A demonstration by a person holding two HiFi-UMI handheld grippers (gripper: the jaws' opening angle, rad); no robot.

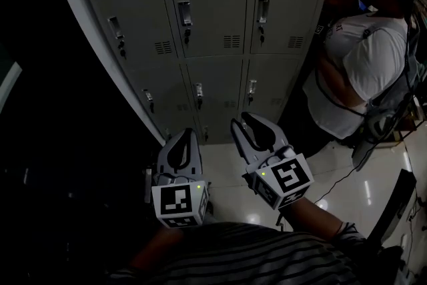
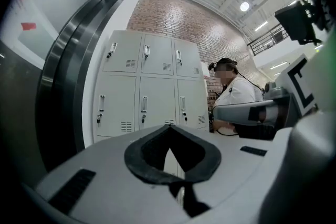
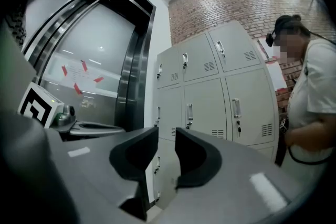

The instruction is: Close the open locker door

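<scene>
A bank of grey lockers (image 1: 213,10) stands ahead, with handles and small padlocks on its doors. Every door that shows lies flush; I see none ajar. My left gripper (image 1: 187,132) hangs low before the bottom row, its jaw tips touching and nothing between them. My right gripper (image 1: 241,120) is beside it, a little farther forward, with a narrow gap between its jaws and nothing in that gap. In the left gripper view the lockers (image 2: 157,97) fill the middle beyond my left gripper (image 2: 169,126). In the right gripper view the lockers (image 3: 220,97) stand behind my right gripper (image 3: 167,131).
A person in a white shirt (image 1: 360,70) stands close to the lockers' right end, with a black cable (image 1: 340,183) trailing over the glossy white floor (image 1: 233,190). A white pillar and a dark metal-framed window (image 3: 131,60) border the lockers on the left.
</scene>
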